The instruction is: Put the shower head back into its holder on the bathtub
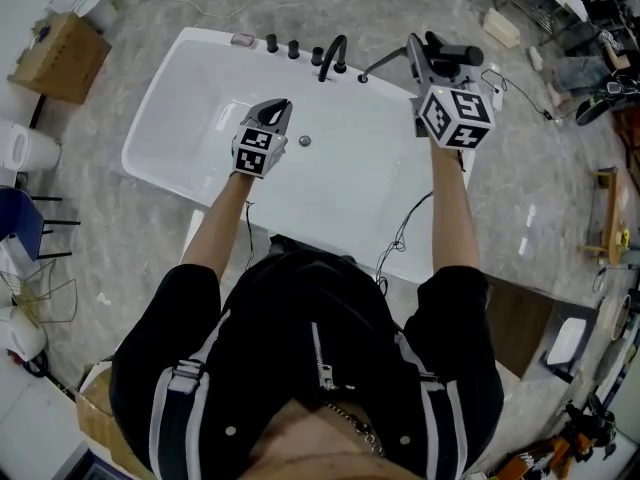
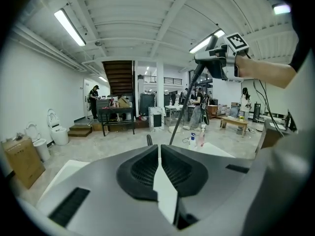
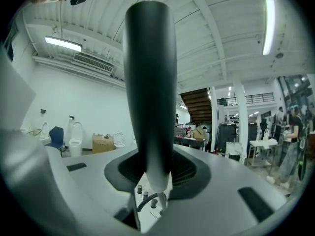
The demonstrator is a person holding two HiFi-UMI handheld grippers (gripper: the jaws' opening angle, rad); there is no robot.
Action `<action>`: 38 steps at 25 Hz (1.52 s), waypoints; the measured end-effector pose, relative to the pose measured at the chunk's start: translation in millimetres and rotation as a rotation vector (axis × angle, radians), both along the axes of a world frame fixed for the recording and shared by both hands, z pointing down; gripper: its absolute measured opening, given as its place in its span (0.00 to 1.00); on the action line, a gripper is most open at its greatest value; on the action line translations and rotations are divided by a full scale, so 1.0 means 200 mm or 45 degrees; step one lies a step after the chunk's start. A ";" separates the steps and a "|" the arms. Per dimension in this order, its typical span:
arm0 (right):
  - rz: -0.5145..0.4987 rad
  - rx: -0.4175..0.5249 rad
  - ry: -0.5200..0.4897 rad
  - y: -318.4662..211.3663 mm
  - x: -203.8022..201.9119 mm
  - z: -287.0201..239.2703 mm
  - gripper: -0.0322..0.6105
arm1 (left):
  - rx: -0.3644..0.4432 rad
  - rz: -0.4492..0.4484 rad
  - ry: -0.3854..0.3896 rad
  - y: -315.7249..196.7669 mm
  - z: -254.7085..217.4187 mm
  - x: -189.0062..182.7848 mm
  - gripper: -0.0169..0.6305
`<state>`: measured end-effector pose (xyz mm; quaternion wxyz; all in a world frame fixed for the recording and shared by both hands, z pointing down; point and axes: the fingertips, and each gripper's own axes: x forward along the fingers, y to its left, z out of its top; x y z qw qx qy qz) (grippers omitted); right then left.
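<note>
Over the far right corner of the white bathtub (image 1: 150,146), the right gripper (image 1: 422,60) is clamped on the dark handle of the shower head (image 1: 455,56), which sits crosswise between its pads, clear of the rim. The hose (image 1: 382,62) curves from it back to the far ledge, just right of the black spout (image 1: 333,56) and the row of taps (image 1: 294,48). I cannot pick out the holder itself among those fittings. The left gripper (image 1: 280,110) hangs over the middle of the basin with its jaws pressed together on nothing.

My guess is that the main risk is the hose. If it drags or catches on the spout as the head is carried across, it could twist the smooth round handle in the pads, so the head reaches the holder at the wrong angle or drops into the tub. A blind approach could also knock the taps.

No brand or readable lettering shows, only the square markers on the gripper cubes.
</note>
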<state>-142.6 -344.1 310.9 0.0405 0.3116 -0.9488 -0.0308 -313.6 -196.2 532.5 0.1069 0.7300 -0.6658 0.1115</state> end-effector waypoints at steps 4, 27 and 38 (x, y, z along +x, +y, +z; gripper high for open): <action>-0.008 -0.015 0.039 -0.03 -0.02 0.06 0.25 | -0.009 -0.005 0.012 -0.01 0.02 -0.02 0.08; 0.000 -0.122 0.118 -0.10 -0.05 0.44 0.25 | -0.030 -0.057 0.038 0.11 0.07 -0.07 0.08; -0.015 -0.182 0.142 -0.17 -0.12 0.63 0.25 | -0.026 -0.067 0.070 0.16 0.12 -0.04 0.08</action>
